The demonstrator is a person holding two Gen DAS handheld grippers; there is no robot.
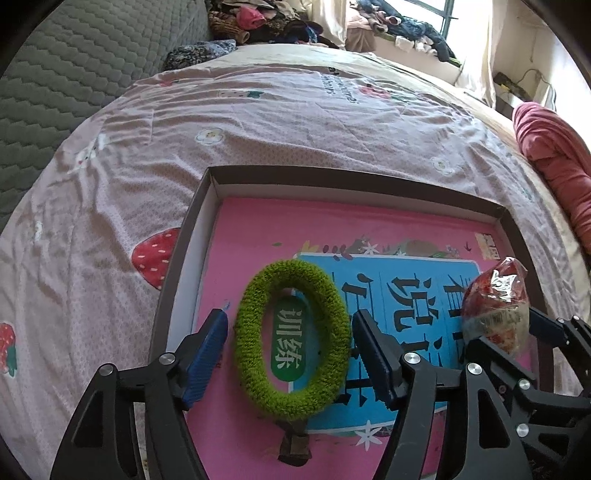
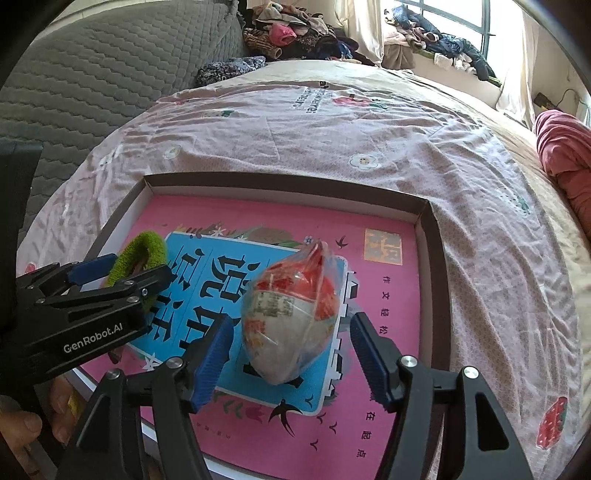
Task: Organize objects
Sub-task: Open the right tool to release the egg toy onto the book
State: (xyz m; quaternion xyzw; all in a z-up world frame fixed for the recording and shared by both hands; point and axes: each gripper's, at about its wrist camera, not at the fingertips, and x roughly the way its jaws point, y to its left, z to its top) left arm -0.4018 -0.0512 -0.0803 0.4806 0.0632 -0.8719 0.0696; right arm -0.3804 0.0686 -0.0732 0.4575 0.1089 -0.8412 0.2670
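A shallow brown-rimmed box (image 1: 332, 177) (image 2: 277, 181) lies on the bed with a pink and blue book (image 1: 258, 229) (image 2: 221, 210) flat inside. On the book rests a fuzzy green ring (image 1: 291, 339) (image 2: 144, 247). My left gripper (image 1: 288, 315) (image 2: 122, 273) is open around it, with the blue pads just beside its two sides. To the right lies a clear-wrapped red and white packet (image 1: 495, 310) (image 2: 291, 314). My right gripper (image 2: 291, 319) is open, and its pads stand apart from the packet on both sides. One right finger (image 1: 550, 325) shows beside the packet.
The box sits on a pink bedsheet (image 1: 258, 122) (image 2: 332, 129) printed with strawberries and flowers. A grey quilted cushion (image 1: 74, 66) rises at the back left, with piled clothes (image 1: 266, 22) behind. A red cloth (image 1: 554, 147) lies at the right. A hand (image 2: 22, 424) holds the left gripper.
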